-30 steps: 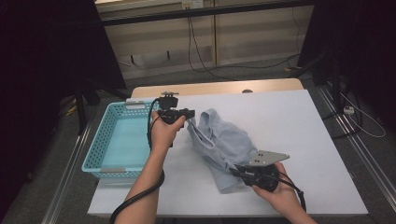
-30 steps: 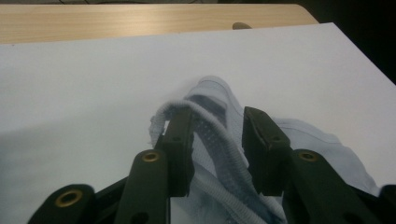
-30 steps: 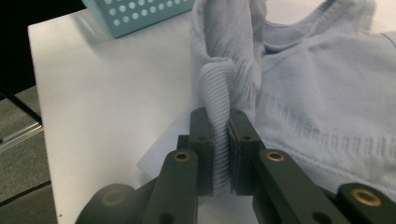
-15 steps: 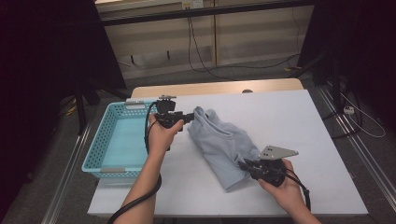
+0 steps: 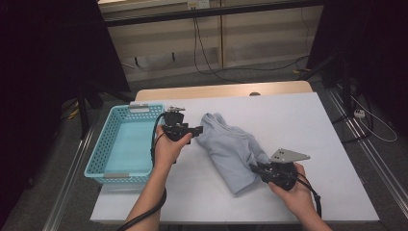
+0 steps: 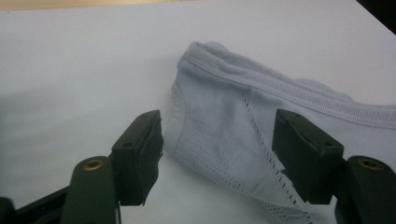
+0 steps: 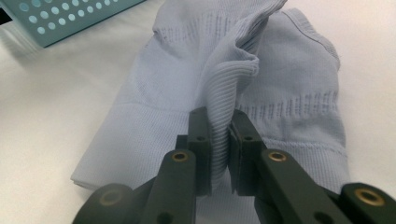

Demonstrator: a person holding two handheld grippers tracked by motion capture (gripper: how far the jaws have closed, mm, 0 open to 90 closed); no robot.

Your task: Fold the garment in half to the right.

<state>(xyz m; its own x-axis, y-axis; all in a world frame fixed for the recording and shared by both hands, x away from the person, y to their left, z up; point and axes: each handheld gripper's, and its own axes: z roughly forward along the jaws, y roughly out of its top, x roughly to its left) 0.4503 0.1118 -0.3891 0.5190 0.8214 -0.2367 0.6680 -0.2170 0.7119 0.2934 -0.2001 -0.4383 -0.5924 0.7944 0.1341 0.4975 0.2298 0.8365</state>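
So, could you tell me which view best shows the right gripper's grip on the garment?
The right gripper view: the right gripper pinches a ribbed fold of the garment. The high view shows the grip small; the left gripper view shows fabric between open jaws.

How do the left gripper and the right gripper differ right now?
The left gripper has its jaws apart, having just been opening, with the garment lying on the table between them, unpinched; the right gripper is shut on a raised fold of it. In the high view, the left gripper sits at the garment's end toward the basket, the right gripper at its other end. Both point at the same garment.
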